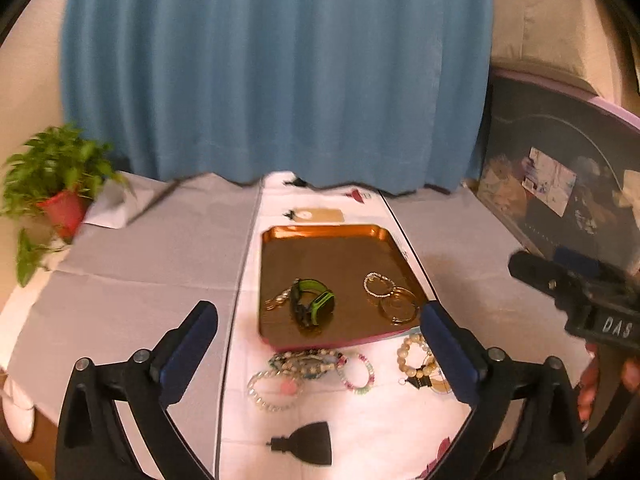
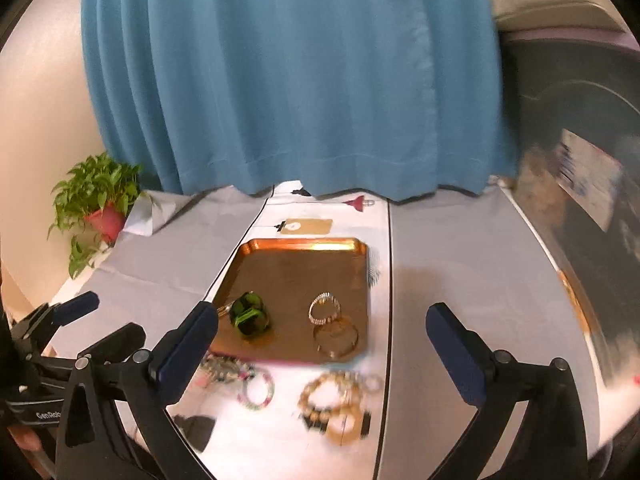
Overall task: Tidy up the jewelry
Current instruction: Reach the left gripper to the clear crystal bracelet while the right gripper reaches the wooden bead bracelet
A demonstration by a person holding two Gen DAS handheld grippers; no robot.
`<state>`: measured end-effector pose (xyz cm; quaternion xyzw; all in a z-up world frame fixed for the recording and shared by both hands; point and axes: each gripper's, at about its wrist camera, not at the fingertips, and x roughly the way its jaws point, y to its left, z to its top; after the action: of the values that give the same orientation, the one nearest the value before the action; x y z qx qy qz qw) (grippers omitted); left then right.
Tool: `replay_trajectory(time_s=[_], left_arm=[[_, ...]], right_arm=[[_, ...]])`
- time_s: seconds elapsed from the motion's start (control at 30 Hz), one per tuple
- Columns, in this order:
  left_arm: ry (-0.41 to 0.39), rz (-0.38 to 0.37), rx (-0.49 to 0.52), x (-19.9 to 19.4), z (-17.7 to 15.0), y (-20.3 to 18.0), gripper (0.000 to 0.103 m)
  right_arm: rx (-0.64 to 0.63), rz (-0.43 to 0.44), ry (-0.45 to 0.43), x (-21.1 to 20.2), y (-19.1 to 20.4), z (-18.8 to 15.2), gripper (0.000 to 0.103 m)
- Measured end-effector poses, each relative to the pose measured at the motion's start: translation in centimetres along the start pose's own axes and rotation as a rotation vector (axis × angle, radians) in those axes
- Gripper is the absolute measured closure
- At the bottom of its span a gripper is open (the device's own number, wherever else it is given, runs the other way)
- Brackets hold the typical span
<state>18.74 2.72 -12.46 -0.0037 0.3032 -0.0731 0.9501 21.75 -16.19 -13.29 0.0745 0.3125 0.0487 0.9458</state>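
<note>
A copper tray (image 1: 332, 236) sits on the white runner; it also shows in the right wrist view (image 2: 304, 246). In it lie a green-and-black watch (image 1: 314, 304), a gold chain (image 1: 278, 300), a beaded ring bracelet (image 1: 378, 285) and gold bangles (image 1: 400, 306). In front of the tray lie several bead bracelets (image 1: 304, 364), a pastel one (image 1: 360, 374) and a cream bead bracelet (image 1: 414, 356). My left gripper (image 1: 320, 328) is open above these bracelets. My right gripper (image 2: 322, 328) is open and empty above the tray's near edge.
A potted plant (image 1: 60, 184) stands at the table's back left. A blue curtain (image 1: 276, 72) hangs behind the table. A dark printed board (image 1: 560, 184) leans at the right. A tan tag (image 1: 318, 216) lies behind the tray. Grey cloth (image 1: 140, 272) covers both sides.
</note>
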Motion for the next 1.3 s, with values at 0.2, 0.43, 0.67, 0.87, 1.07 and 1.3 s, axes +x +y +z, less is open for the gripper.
replay_trajectory(time_s=[0.2, 0.43, 0.67, 0.87, 1.07, 1.3], left_arm=[[0.017, -0.073, -0.037, -2.3, -3.0, 0.2, 0.0], [0.158, -0.041, -0.028, -0.1, -7.1, 0.2, 0.0], [0.172, 0.001, 0.015, 1.6, -9.5, 0.5, 0.0], [0.174, -0.055, 0.042, 3.3, -11.1, 1.2, 0.0], [0.162, -0.103, 0.005, 4.9, -12.1, 2.2, 0.0], [0.186, -0.075, -0.025, 7.7, -12.1, 3.3, 0.0]], right_arm=[[-0.025, -0.026, -0.024, -3.2, 0.9, -5.7, 0.0], [-0.009, 0.075, -0.09, -3.1, 0.0, -10.9, 0.0], [-0.005, 0.12, -0.075, -1.1, -0.2, -12.9, 0.0], [-0.045, 0.241, -0.03, 1.4, -0.1, -16.3, 0.0], [-0.063, 0.207, -0.025, 2.5, -0.5, -16.5, 0.0], [-0.069, 0.22, 0.041, 5.0, -1.7, -15.9, 0.0]])
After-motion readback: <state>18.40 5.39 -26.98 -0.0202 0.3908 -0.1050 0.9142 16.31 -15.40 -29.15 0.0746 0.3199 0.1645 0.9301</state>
